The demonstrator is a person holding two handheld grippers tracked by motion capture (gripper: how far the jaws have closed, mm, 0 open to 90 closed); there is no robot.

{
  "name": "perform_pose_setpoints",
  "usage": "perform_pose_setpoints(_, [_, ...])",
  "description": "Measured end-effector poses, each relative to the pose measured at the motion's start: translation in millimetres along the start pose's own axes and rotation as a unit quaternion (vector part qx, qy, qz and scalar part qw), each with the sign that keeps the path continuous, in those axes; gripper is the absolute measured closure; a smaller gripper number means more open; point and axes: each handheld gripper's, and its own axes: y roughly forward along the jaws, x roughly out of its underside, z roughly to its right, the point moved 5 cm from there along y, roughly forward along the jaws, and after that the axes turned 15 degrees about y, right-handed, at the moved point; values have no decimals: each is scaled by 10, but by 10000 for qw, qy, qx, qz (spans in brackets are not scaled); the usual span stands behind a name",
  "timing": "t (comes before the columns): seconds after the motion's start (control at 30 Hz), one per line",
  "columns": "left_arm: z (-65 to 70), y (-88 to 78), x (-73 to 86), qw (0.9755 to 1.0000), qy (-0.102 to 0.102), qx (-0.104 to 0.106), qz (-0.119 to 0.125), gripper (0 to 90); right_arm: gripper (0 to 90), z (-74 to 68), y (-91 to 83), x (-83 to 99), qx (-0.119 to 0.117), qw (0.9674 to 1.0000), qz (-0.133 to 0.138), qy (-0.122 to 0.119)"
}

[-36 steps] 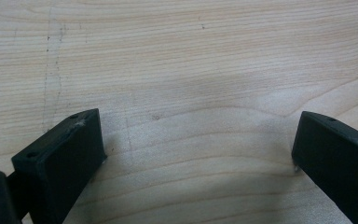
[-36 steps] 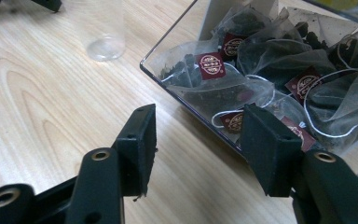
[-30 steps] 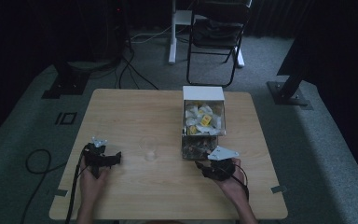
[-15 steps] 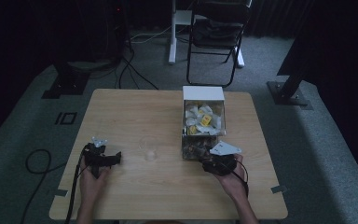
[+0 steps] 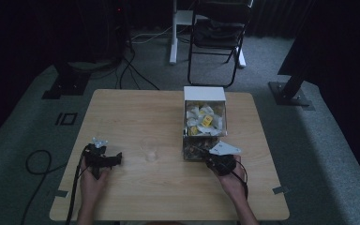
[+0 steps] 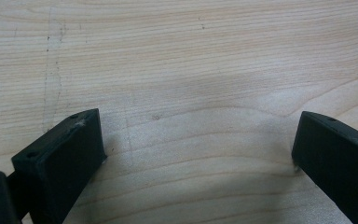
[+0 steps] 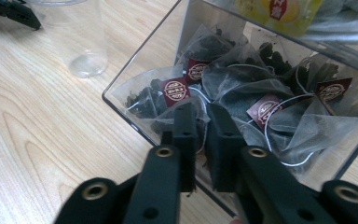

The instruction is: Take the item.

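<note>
Tea bags point(image 7: 242, 88) in the clear box point(image 7: 135, 109); right tongs point(image 7: 200, 119) just closed among them.

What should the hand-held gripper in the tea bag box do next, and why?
Probably lift straight up a little. The right hand-held gripper has just closed its jaws inside the clear box, seemingly pinching a tea bag among the pile. A small raise would show whether the bag comes free before carrying it toward the clear cup beside the box.

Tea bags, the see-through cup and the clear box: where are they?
Tea bags point(image 7: 242, 88): right gripper view, on one bag's mesh.
See-through cup point(image 7: 81, 35): right gripper view, on its side wall.
Clear box point(image 5: 204, 93): high view, on its white far wall.
</note>
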Motion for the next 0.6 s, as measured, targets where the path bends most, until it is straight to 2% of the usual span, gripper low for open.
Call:
perform_pose_setpoints(0.2, [0,0,0,10000,0,0,0,28,892,-14,-16,-18,28,10000,88,-36])
perform_pose_setpoints(0.6, [0,0,0,10000,0,0,0,28,896,-43,-79,-69,52,9997,197,-100])
